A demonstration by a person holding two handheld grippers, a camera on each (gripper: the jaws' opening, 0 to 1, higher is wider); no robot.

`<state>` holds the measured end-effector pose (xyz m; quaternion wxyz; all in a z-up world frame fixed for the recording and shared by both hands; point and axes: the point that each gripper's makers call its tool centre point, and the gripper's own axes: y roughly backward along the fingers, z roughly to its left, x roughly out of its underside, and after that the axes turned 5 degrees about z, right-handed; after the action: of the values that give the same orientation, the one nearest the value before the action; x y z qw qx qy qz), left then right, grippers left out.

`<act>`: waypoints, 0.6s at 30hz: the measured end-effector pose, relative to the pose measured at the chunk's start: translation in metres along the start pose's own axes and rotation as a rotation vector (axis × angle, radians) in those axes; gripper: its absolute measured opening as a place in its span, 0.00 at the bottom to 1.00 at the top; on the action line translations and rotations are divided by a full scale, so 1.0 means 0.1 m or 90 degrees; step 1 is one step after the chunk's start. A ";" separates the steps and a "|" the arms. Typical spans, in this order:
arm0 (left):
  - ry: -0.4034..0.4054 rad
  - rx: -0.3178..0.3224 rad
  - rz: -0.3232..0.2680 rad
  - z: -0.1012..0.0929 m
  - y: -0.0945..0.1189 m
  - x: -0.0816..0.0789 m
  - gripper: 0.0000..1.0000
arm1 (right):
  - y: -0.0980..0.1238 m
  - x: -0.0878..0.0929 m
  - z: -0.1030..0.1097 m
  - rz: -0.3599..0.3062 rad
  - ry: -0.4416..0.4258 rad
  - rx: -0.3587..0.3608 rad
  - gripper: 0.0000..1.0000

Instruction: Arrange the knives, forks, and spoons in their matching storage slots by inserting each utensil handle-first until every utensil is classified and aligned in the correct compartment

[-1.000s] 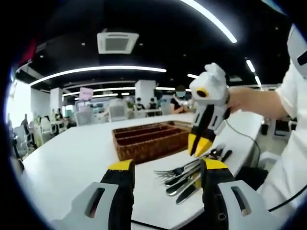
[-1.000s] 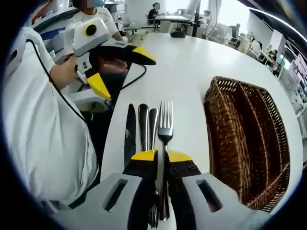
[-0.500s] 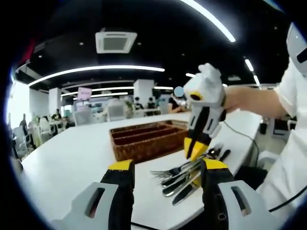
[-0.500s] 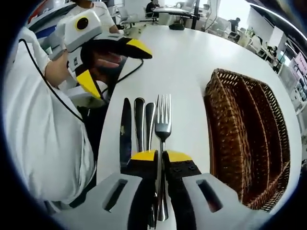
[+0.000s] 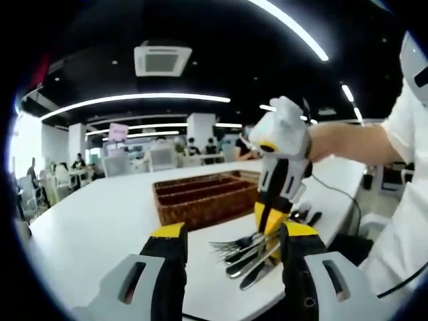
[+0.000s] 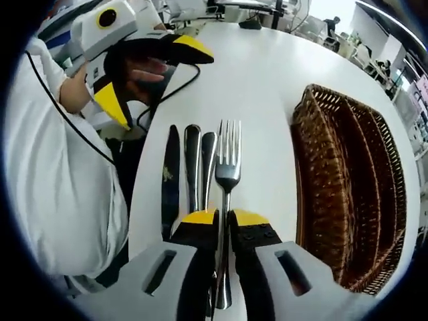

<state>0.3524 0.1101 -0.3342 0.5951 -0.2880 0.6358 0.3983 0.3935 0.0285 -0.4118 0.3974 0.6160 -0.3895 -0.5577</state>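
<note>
My right gripper [image 6: 224, 217] is shut on the handle of a fork [image 6: 227, 157], whose tines point away from me over the white table [image 6: 267, 73]. A knife [image 6: 170, 180] and two spoons [image 6: 192, 167] lie side by side just left of the fork. To the right stands the wicker cutlery basket [image 6: 348, 180] with long compartments. In the left gripper view my left gripper [image 5: 234, 231] stands open above the table's near edge. Beyond it the right gripper [image 5: 269, 219] points down at the cutlery pile [image 5: 251, 254], with the basket [image 5: 204, 197] behind.
A person's white sleeve [image 6: 60, 187] and a black cable [image 6: 167, 93] fill the left side of the right gripper view. The left gripper [image 6: 134, 60] hangs open there at the upper left. Chairs, desks and people stand far behind the table.
In the left gripper view the right gripper has shifted left and lower, onto the cutlery. It has stayed shut on the fork. The left gripper has stayed open.
</note>
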 end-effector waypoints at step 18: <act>-0.004 0.001 0.003 0.00 0.02 -0.01 0.56 | 0.00 -0.05 -0.07 -0.014 0.020 -0.004 0.03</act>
<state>0.3510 0.1106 -0.3329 0.5965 -0.2851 0.6347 0.4001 0.3997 0.0335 -0.4090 0.3993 0.6274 -0.3747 -0.5536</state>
